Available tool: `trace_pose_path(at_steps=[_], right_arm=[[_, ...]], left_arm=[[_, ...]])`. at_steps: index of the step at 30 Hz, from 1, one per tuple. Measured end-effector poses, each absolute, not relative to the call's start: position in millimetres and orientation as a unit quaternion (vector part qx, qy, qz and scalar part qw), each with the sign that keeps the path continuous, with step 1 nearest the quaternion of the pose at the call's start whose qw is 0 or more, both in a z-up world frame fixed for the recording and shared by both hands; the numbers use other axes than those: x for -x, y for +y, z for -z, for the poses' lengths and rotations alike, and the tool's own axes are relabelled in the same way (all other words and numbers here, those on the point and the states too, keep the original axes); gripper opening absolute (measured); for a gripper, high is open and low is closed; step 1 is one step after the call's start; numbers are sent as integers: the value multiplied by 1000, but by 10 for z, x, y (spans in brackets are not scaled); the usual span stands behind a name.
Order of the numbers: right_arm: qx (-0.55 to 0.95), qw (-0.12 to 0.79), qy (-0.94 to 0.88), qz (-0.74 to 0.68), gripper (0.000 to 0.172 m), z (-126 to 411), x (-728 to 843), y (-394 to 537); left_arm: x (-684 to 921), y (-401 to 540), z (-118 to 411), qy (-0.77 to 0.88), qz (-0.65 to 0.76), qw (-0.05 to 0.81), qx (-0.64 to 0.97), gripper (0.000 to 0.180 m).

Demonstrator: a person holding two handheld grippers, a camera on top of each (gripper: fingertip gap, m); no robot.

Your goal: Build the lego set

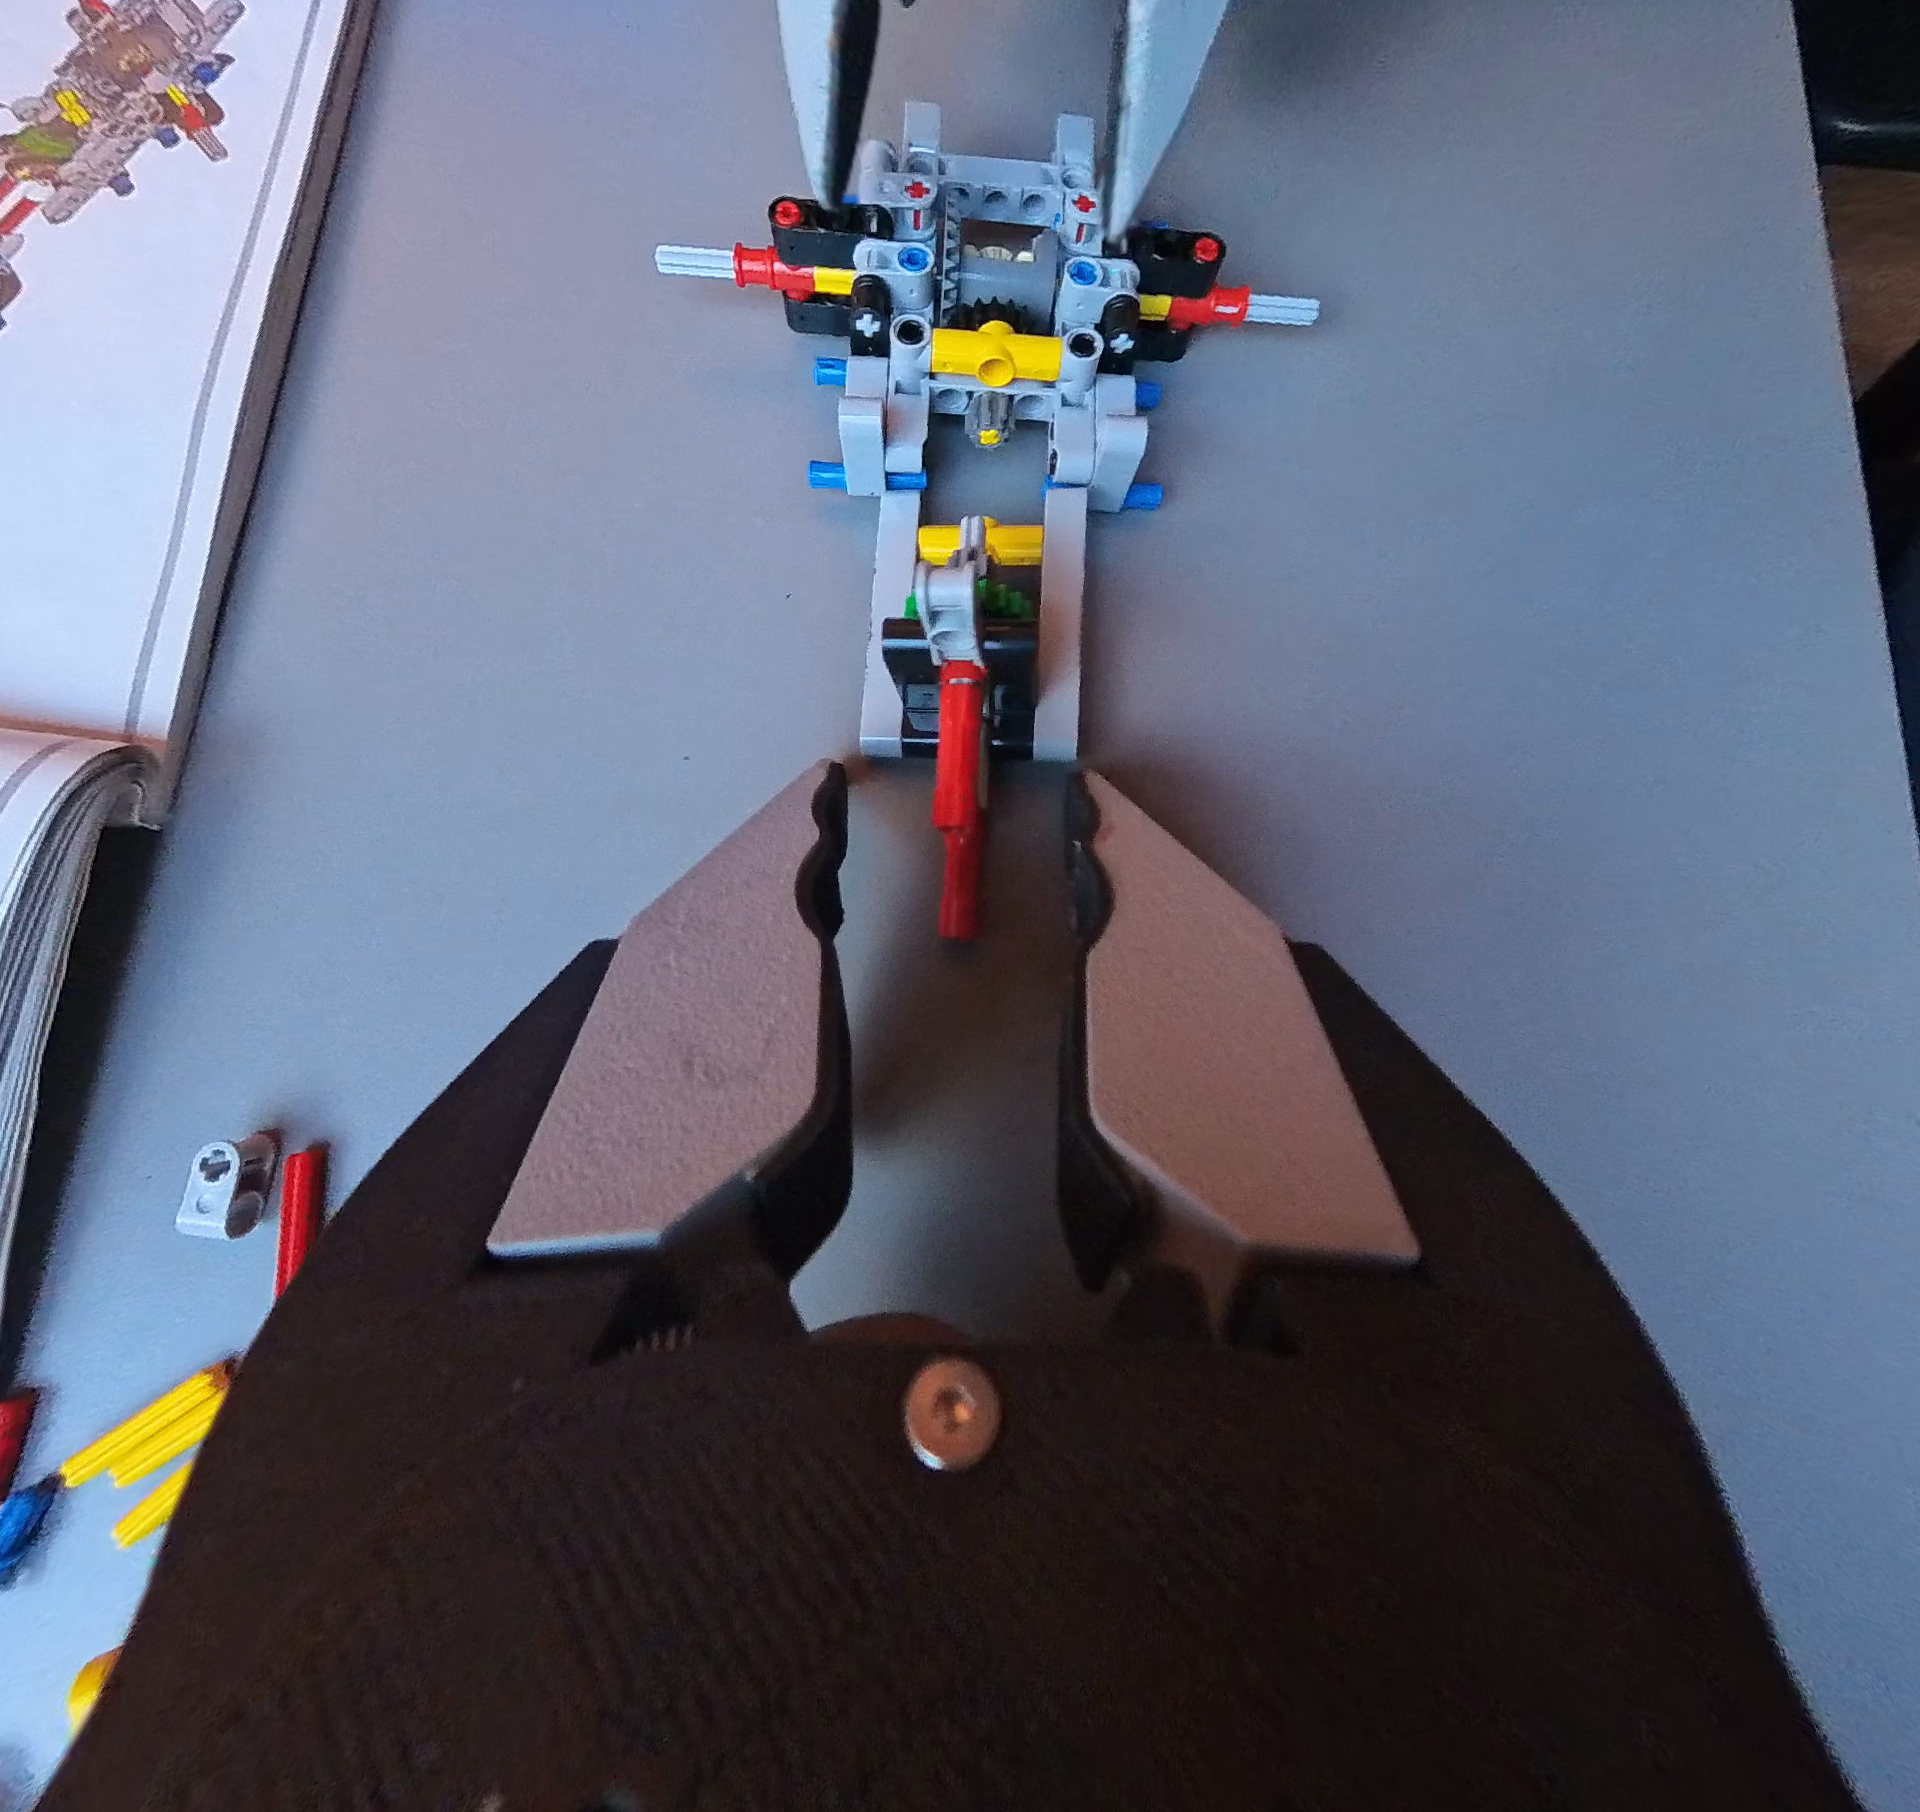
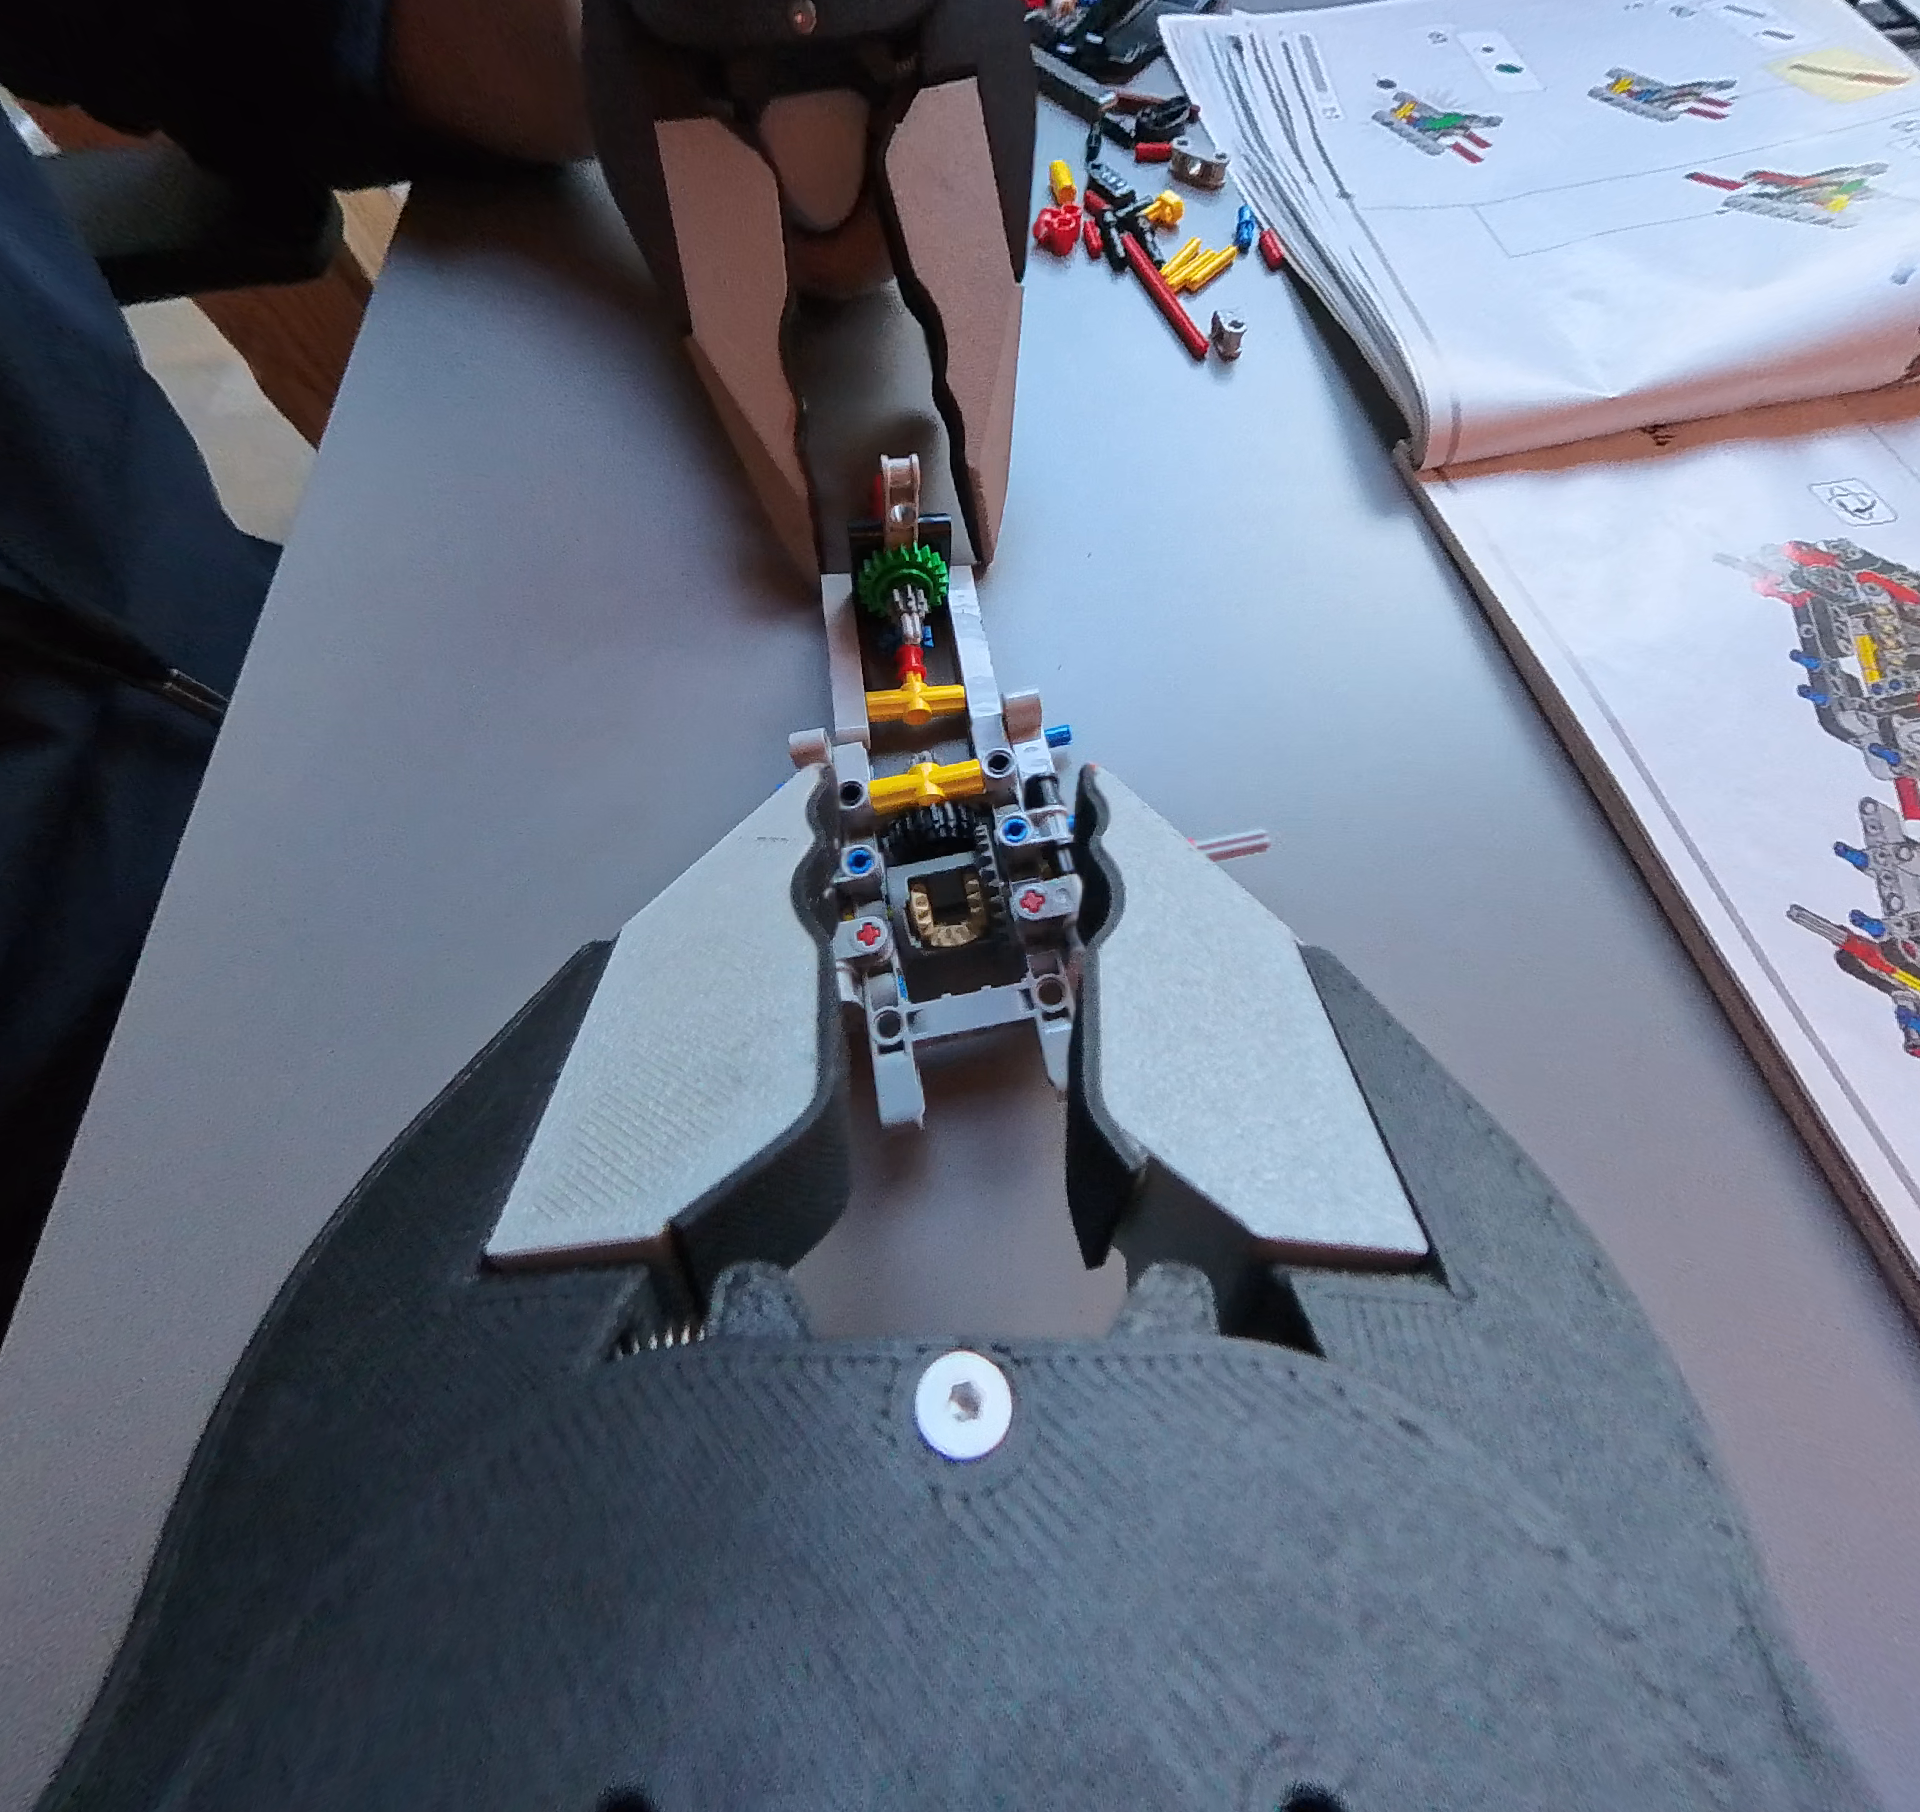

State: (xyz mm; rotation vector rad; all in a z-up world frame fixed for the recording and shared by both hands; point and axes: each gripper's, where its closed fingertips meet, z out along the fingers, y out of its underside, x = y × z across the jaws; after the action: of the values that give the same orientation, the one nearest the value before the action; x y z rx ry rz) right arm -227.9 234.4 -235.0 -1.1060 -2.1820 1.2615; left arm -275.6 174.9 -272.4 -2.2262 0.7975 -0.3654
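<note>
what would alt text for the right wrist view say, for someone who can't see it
The right gripper clasps the wide gear end of a grey brick-built chassis lying on a grey table. The left gripper faces it at the chassis's far, narrow end. Loose small parts and an open instruction booklet lie to the right.

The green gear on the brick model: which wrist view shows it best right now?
The right wrist view: the green gear faces the camera, teeth visible, at the far end of the brick model. In the left wrist view only a green sliver shows behind a grey connector.
</note>
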Motion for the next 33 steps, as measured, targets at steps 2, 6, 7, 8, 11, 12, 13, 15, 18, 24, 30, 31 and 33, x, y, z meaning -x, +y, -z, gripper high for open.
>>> trace_pose_path(at_steps=[2, 6, 7, 8, 11, 12, 13, 15, 18, 24, 30, 31, 33], right_arm=[[397, 195, -772, -456, 42, 2335, 2295, 2361], [400, 195, -767, -462, 43, 2330, 2316, 2385], [400, 195, -767, -463, 43, 2331, 2320, 2384], [400, 194, -767, -463, 43, 2335, 2323, 2382], [399, 192, -768, -463, 44, 2349, 2330, 2371], [398, 192, -769, -462, 44, 2353, 2329, 2368], [398, 191, -769, -462, 45, 2356, 2328, 2364], [397, 188, -768, -465, 46, 2352, 2327, 2357], [397, 187, -768, -467, 45, 2350, 2328, 2351], [397, 186, -766, -469, 45, 2348, 2332, 2349], [399, 185, -765, -471, 45, 2347, 2335, 2354], [399, 184, -764, -472, 45, 2346, 2334, 2353], [399, 183, -762, -476, 45, 2337, 2335, 2351]], left_arm=[[2755, 1747, 2724, 310, 143, 366, 866, 39], [2755, 1748, 2722, 310, 144, 365, 866, 39], [2755, 1747, 2724, 310, 143, 366, 866, 39], [2755, 1748, 2724, 311, 142, 366, 866, 39], [2754, 1749, 2724, 310, 143, 366, 866, 39], [2753, 1749, 2725, 310, 143, 366, 866, 39], [2753, 1749, 2725, 310, 143, 366, 866, 39], [2753, 1750, 2725, 310, 143, 366, 866, 39], [2752, 1751, 2724, 310, 144, 366, 866, 39], [2753, 1752, 2723, 309, 145, 366, 866, 39], [2752, 1751, 2723, 309, 144, 366, 866, 39], [2752, 1751, 2723, 310, 144, 366, 866, 39], [2751, 1750, 2723, 310, 144, 366, 866, 39]])
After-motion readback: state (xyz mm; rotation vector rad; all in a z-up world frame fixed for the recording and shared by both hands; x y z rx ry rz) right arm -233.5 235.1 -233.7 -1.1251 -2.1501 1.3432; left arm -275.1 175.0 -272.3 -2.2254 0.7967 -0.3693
